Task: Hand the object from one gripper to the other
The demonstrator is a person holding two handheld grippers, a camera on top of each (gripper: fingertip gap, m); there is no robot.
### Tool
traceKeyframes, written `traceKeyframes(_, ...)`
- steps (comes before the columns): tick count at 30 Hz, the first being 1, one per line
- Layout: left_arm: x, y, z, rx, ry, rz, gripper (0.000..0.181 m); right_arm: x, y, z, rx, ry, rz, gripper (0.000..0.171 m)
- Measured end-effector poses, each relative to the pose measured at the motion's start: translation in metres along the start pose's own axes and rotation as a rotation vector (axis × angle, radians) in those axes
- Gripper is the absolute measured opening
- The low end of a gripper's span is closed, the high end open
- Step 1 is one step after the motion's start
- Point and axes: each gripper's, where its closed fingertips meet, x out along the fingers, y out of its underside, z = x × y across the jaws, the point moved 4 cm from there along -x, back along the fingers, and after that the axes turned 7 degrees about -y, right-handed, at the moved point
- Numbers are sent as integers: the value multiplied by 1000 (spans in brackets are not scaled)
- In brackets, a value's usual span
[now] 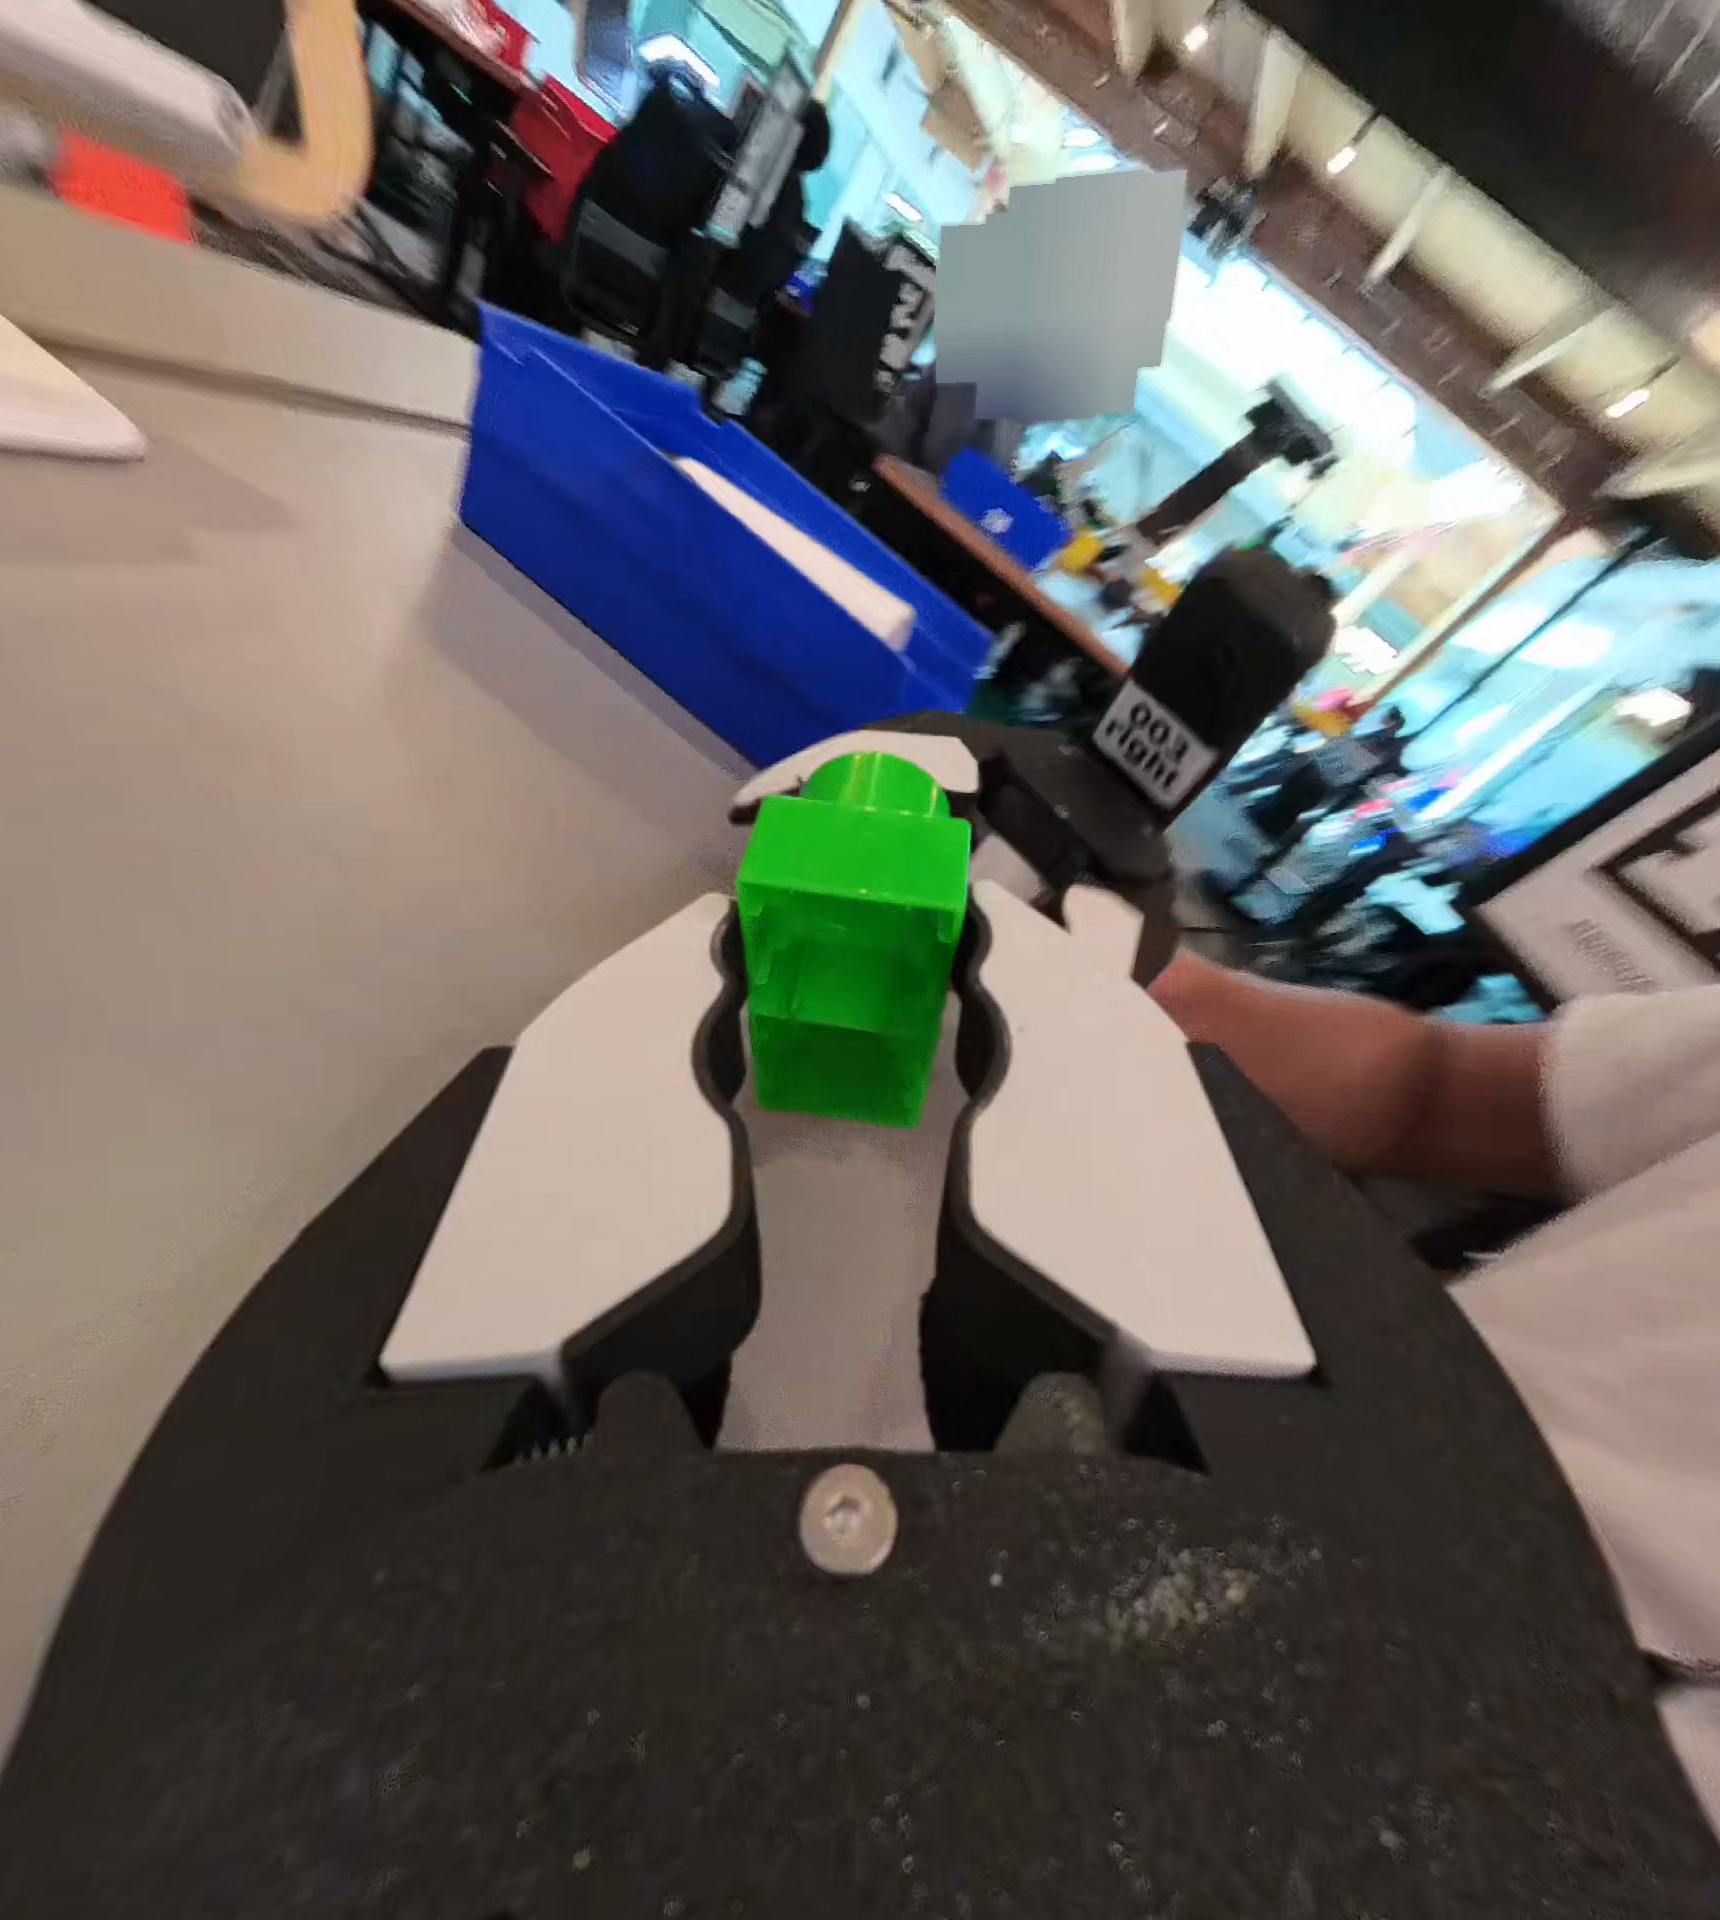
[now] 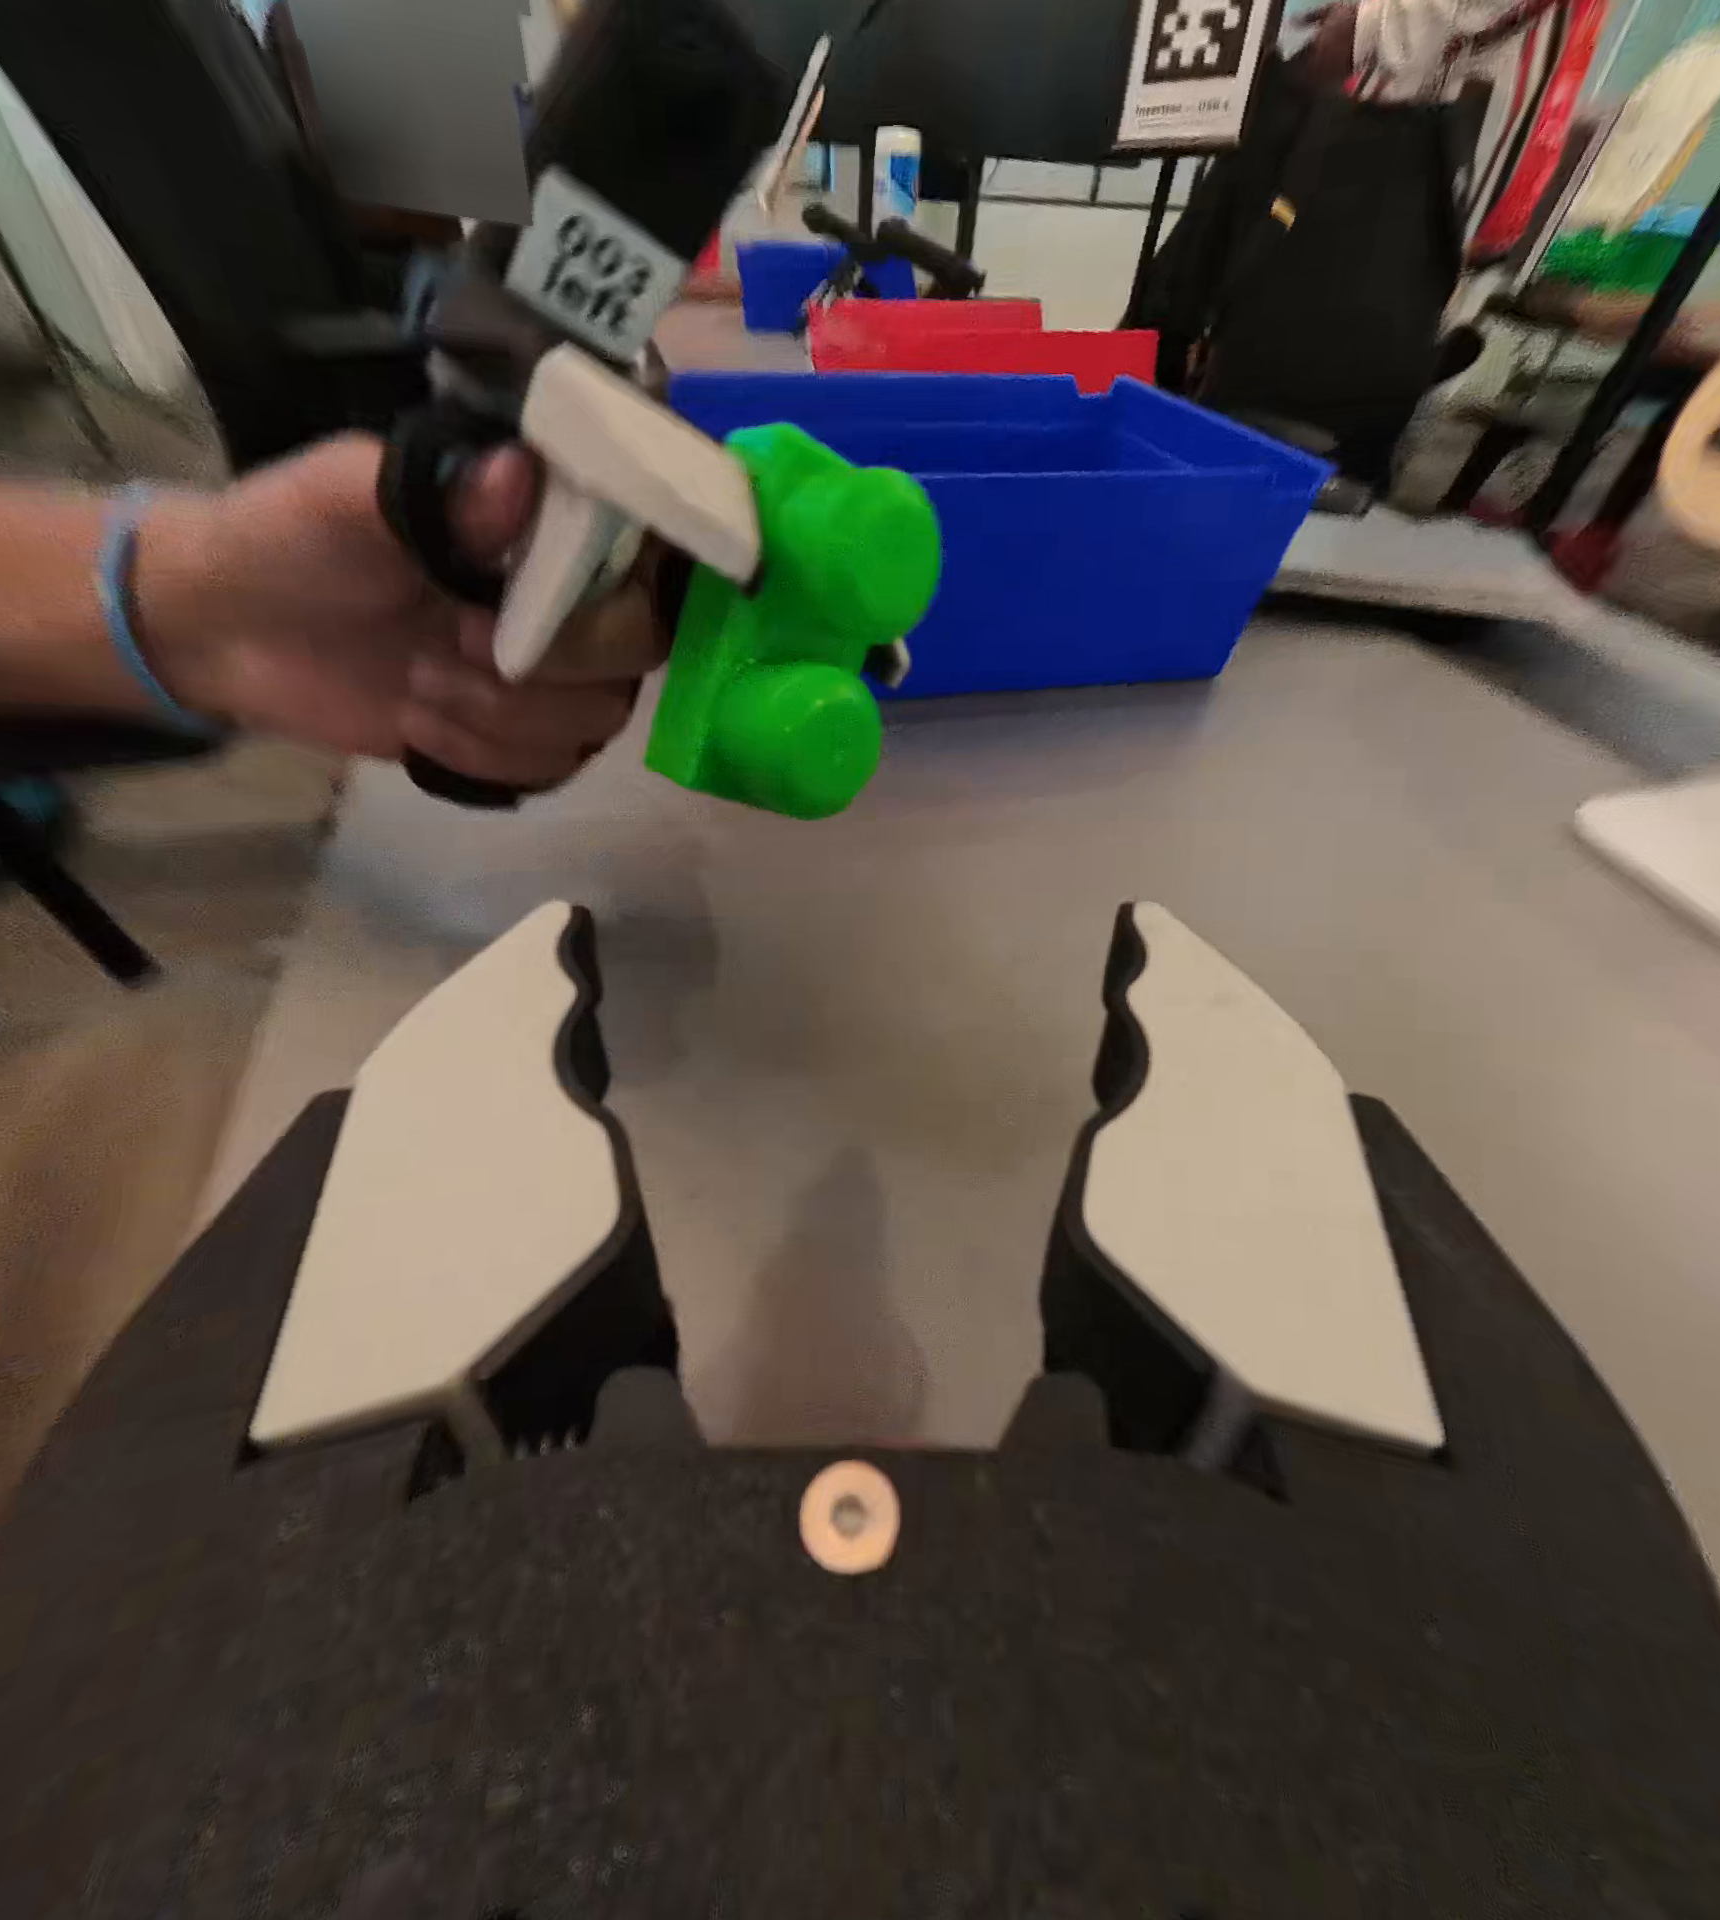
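Observation:
A bright green block (image 1: pixel 851 935) with round studs sits clamped between the white fingers of my left gripper (image 1: pixel 854 914), above the grey table (image 1: pixel 212 831). In the right wrist view the left gripper (image 2: pixel 814 603) holds the green block (image 2: pixel 794 644) tilted, studs facing me, up and left of centre. My right gripper (image 2: pixel 851 997) is open and empty, below and short of the block, not touching it. In the left wrist view its black body (image 1: pixel 1095 821) lies just beyond the block's stud end.
A blue bin (image 2: pixel 1043 540) stands on the table behind the block, also in the left wrist view (image 1: pixel 627 499). A red bin (image 2: pixel 981 338) is farther back. A white board (image 2: pixel 1718 862) lies at the right. A person's hand (image 2: pixel 316 603) holds the left gripper.

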Motion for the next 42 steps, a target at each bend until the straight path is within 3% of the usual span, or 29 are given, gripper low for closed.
traceKeyframes(2,3,8,1,-119,80,88,37,3,-2,8,-145,29,30,94)
traceKeyframes(8,2,30,-9,-295,280,339,37,7,-8,44,-326,-121,33,102)
traceKeyframes(12,8,40,-19,-353,362,382,37,11,-8,54,-411,-107,19,103)
traceKeyframes(14,11,46,-25,-351,393,413,37,12,-8,57,-443,-92,14,98)
traceKeyframes(17,16,53,-31,-356,414,436,37,11,-6,62,-485,-109,5,73)
traceKeyframes(19,17,56,-31,-377,422,446,38,11,-3,62,-490,-117,36,72)
traceKeyframes(22,19,54,-17,-361,358,405,40,13,2,54,-451,-99,120,72)
traceKeyframes(24,14,37,-3,-377,304,281,58,8,-1,46,-402,-80,105,72)
traceKeyframes(28,-3,14,25,-383,175,129,60,-8,-6,22,-133,-51,89,72)
traceKeyframes(32,-12,24,44,-372,41,151,52,-65,-36,-19,72,42,159,72)
traceKeyframes(37,-3,29,38,-317,59,203,48,-189,-75,-100,-2,419,400,72)
traceKeyframes(40,0,33,32,-264,57,251,48,-246,-61,-159,48,521,588,72)
traceKeyframes(42,1,33,28,-235,56,263,47,-267,-36,-202,188,514,683,72)
